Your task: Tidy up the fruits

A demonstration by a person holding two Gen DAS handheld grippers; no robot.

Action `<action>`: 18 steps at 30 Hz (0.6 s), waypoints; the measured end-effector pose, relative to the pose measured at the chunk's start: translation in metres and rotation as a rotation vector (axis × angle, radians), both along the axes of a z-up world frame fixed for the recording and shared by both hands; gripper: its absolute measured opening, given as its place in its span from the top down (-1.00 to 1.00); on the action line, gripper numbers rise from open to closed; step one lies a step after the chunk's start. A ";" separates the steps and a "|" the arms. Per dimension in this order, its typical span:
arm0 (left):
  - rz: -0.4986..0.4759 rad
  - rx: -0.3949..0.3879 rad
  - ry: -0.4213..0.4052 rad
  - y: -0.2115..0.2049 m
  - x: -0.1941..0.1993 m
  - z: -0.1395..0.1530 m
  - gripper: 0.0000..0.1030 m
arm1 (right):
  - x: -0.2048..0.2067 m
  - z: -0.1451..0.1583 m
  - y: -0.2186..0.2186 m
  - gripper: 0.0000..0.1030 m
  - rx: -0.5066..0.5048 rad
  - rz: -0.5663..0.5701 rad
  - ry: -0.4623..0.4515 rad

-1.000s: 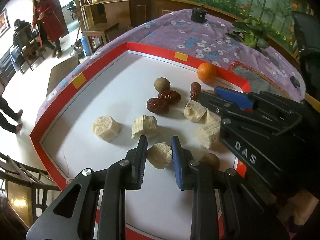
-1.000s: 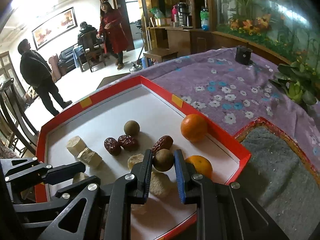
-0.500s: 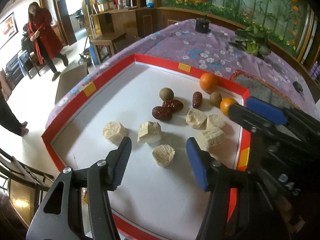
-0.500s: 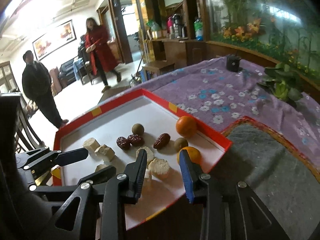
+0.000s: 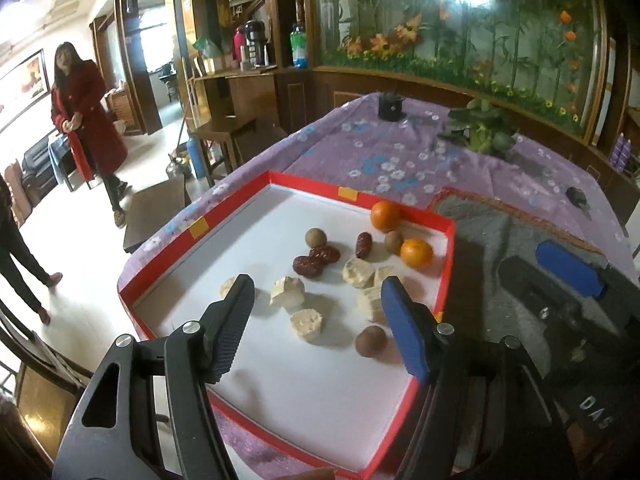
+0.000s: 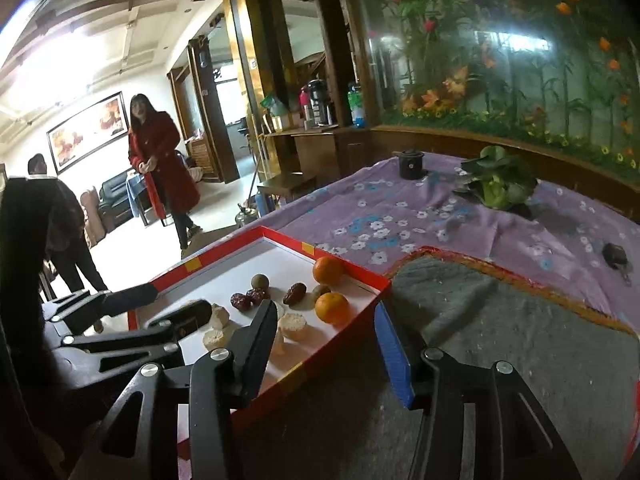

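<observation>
Both grippers are seen drawn back from the red-rimmed tray [image 5: 448, 276], and their jaws have just been opening. The left gripper [image 5: 320, 326] stands wide and empty, the pale chunk [image 5: 306, 325] it pinched a second ago now resting free on the white floor. The right gripper [image 6: 328, 344] is likewise open and empty, and the brown round fruit [image 5: 371, 342] it held is left near the tray's front edge. Both pieces are judged placed; the two oranges [image 5: 416, 253] lie near the far corner
</observation>
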State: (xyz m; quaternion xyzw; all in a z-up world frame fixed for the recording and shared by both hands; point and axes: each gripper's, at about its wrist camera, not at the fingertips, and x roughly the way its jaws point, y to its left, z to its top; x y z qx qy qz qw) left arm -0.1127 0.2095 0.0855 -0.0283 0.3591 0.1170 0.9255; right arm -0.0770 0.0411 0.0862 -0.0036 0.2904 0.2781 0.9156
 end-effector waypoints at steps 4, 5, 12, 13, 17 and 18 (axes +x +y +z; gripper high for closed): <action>0.001 0.006 -0.025 -0.005 -0.008 0.006 -0.29 | -0.011 0.000 -0.005 0.04 0.005 -0.009 -0.006; 0.002 0.007 -0.027 -0.005 -0.010 0.007 -0.29 | -0.013 0.000 -0.005 0.04 -0.001 -0.011 -0.009; 0.005 0.007 -0.036 -0.007 -0.016 0.009 -0.29 | -0.020 0.000 -0.003 0.03 -0.013 -0.005 -0.016; 0.006 0.007 -0.037 -0.007 -0.016 0.010 -0.29 | -0.020 -0.001 -0.002 0.03 -0.013 -0.002 -0.015; 0.007 0.007 -0.039 -0.007 -0.018 0.010 -0.29 | -0.020 0.000 -0.002 0.03 -0.012 0.001 -0.012; 0.007 0.005 -0.038 -0.007 -0.018 0.011 -0.29 | -0.019 0.000 -0.002 0.03 -0.013 0.001 -0.013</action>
